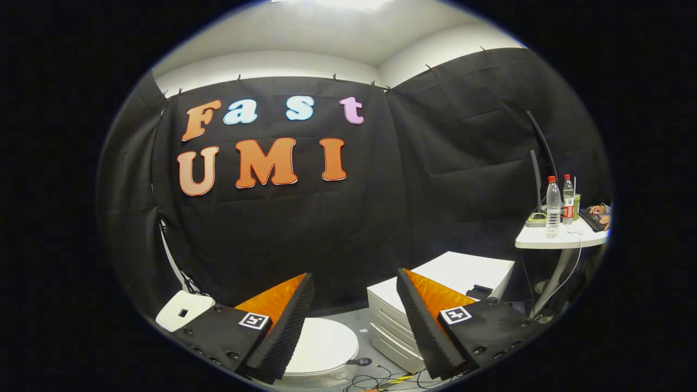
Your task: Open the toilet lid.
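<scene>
Cabinet [446, 283] stands right of the toilet, just behind my right finger; cables [381, 378] lie on the floor. Farther right a table [550, 238] carries bottles [553, 206]. My gripper [354, 294] is wide, empty (nothing touched). The lid [322, 345] lies closed, below, between the fingers.

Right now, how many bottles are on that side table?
2: a clear bottle and a red-labelled bottle, side by side on the white table, beyond the open claw.
</scene>
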Motion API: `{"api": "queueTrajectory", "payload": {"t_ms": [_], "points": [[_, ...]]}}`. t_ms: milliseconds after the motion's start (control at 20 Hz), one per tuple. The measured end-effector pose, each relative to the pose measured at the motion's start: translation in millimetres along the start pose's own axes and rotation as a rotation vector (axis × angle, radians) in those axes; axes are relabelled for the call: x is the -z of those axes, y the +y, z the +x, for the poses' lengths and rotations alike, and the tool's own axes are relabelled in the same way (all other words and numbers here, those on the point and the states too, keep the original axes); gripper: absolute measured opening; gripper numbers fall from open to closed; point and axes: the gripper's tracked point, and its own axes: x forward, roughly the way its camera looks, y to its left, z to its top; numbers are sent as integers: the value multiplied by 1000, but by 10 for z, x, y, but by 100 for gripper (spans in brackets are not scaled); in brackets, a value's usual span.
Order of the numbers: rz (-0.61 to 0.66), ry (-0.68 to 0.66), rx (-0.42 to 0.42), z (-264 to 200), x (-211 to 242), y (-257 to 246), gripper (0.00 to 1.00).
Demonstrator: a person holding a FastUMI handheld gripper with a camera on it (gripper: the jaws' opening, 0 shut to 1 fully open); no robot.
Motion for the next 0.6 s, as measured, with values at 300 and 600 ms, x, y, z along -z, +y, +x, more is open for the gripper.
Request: {"api": "queueTrajectory", "payload": {"t_ms": [300,600], "points": [[-10,-1,-18,65,24,115,98],[-23,-5,-34,104,30,214,98]]}}
